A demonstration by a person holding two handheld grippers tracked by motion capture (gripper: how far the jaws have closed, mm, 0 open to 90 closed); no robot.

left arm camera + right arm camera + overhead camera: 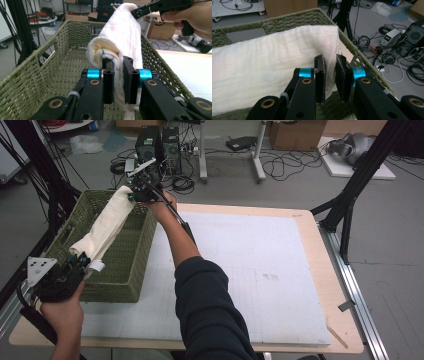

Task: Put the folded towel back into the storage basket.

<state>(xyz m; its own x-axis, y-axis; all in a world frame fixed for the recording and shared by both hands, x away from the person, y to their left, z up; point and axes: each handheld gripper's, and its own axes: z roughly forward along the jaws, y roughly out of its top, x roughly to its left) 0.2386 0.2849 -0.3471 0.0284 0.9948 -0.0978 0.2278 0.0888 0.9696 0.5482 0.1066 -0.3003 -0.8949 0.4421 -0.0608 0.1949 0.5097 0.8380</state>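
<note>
A folded cream towel (pixel 106 224) hangs stretched over a green woven basket (pixel 131 270) at the table's left. My left gripper (pixel 86 262) is shut on the towel's near end, above the basket's front rim; in the left gripper view the folded cloth (pixel 120 35) is pinched between the black pads (pixel 129 80). My right gripper (pixel 133 196) is shut on the far end, above the basket's back rim. In the right gripper view the towel (pixel 269 65) spreads left from the jaws, its edge clamped between the pads (pixel 320 75), with the basket wall (pixel 294 21) behind.
The basket stands on a white mat (pixel 250 265) covering a wooden table (pixel 332 270). Beyond the table's far edge lie computer towers (pixel 157 145), cables and cardboard boxes (pixel 295 132) on the floor. Black stand legs (pixel 350 195) rise at the right.
</note>
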